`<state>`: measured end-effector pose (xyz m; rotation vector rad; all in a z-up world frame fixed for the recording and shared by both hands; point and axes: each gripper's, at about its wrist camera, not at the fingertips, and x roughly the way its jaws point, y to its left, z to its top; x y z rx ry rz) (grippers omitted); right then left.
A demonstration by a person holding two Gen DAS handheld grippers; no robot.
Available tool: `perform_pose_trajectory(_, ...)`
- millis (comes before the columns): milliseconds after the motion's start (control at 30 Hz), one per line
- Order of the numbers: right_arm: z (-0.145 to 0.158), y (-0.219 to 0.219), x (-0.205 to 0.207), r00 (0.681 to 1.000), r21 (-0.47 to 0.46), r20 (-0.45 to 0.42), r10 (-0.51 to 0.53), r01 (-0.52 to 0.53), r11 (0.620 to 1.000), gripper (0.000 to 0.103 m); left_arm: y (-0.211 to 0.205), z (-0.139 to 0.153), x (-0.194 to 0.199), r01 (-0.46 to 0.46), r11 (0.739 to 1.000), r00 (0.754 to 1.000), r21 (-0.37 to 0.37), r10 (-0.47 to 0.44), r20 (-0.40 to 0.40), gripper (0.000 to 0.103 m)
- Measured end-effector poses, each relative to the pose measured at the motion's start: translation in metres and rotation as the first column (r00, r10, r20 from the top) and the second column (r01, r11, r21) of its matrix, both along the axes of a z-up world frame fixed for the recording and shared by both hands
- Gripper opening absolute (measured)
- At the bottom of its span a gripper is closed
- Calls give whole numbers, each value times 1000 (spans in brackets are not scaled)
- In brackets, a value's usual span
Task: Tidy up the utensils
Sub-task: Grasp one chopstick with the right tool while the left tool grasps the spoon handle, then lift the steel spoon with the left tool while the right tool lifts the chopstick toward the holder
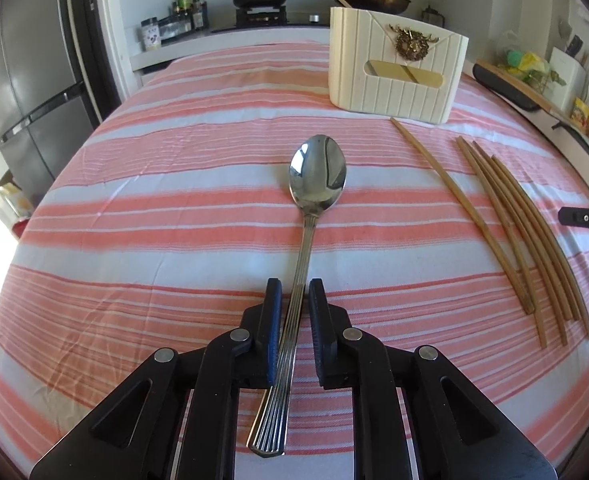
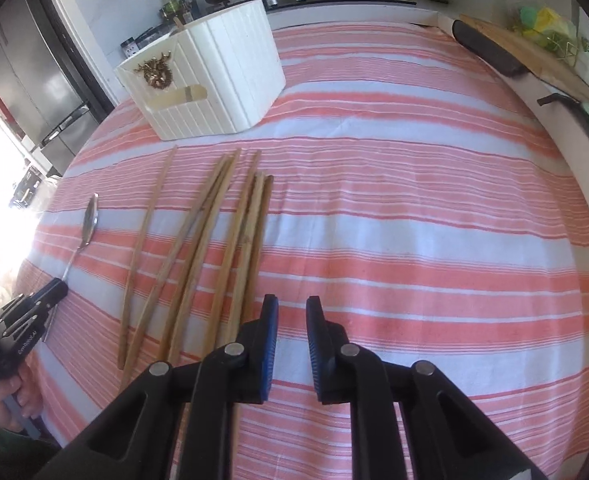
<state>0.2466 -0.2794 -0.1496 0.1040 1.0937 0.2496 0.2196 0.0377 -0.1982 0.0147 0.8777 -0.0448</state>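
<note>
Spoon (image 1: pixel 317 172) lies flat on striped tablecloth (image 1: pixel 154 208), long axis running away from left tongs (image 1: pixel 295 286), bowl at far end, pointing toward white holder (image 1: pixel 394 80).

Handle passes between left tongs' blue pads (image 1: pixel 275 320); narrow gap, left pad touching handle, right pad apart, no firm grip.

Right tongs (image 2: pixel 292 304) narrowly open, nothing between, above bare cloth just right of chopsticks (image 2: pixel 230 240).

Chopsticks lie roughly parallel, tips toward holder.
</note>
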Motion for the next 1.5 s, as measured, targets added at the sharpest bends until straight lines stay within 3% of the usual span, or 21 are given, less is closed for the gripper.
perform_pose_trajectory(133, -2, 11, -3, 999, 29, -11, 51, -50, 998, 15, 1, 0, -1, 1, 1000, 1000, -5, -1, 1, 14)
perform_pose_trajectory(233, -10, 21, -3, 997, -59, -29, 74, -76, 995, 14, 2, 0, -1, 3, 1000, 1000, -5, -3, 2, 15)
perform_pose_trajectory(300, -13, 23, -2, 996, -57, -39, 84, -86, 995, 14, 1, 0, -1, 3, 1000, 1000, -3, -3, 3, 15)
perform_pose_trajectory(467, -13, 46, 2, 992, -224, -33, 124, -128, 966, 11, -1, 1, 0, 10, 1000, 1000, 14, -10, -3, 18)
perform_pose_trajectory(567, -13, 41, -1, 995, -278, -20, 101, -102, 955, 11, 7, 3, 1, 26, 1000, 999, -16, -27, -34, 29)
perform_pose_trajectory(633, -11, 29, -9, 997, -298, -25, 75, -80, 951, 11, 13, 4, 1, 47, 998, 997, -42, -50, -65, 49)
perform_pose_trajectory(667, -11, 26, -13, 997, -302, -33, 66, -73, 950, 11, 15, 5, 2, 63, 997, 995, -54, -67, -79, 68)
perform_pose_trajectory(700, -11, 23, -17, 997, -300, -42, 60, -70, 952, 11, 16, 6, 3, 77, 995, 993, -65, -83, -86, 81)
perform_pose_trajectory(800, -11, 20, -21, 996, -276, -53, 66, -78, 958, 15, 11, 10, 14, 130, 989, 987, -69, -136, -91, 83)
perform_pose_trajectory(900, -12, 22, -21, 995, -261, -53, 81, -93, 961, 17, 0, 10, 35, 172, 985, 979, -2, -171, -108, 86)
perform_pose_trajectory(1033, -14, 21, -6, 994, -214, -61, 90, -101, 972, 23, -10, 4, 65, 190, 980, 971, 57, -180, -155, 86)
perform_pose_trajectory(1333, -18, 32, 61, 994, -193, -59, 91, -101, 976, 23, -18, 2, 111, 225, 974, 954, 36, -212, -211, 87)
perform_pose_trajectory(1400, -18, 35, 76, 994, -200, -67, 89, -101, 975, 21, -20, 4, 115, 243, 970, 949, 15, -235, -210, 70)
perform_pose_trajectory(1433, -18, 37, 82, 994, -220, -68, 89, -101, 970, 11, -21, 6, 116, 253, 967, 949, 15, -245, -200, 63)
perform_pose_trajectory(1467, -19, 38, 87, 994, -232, -67, 88, -101, 968, 6, -22, 8, 117, 260, 965, 948, 15, -253, -192, 43)
perform_pose_trajectory(1500, -19, 37, 92, 994, -218, -66, 85, -98, 971, 6, -20, 9, 118, 264, 965, 947, 3, -259, -191, 42)
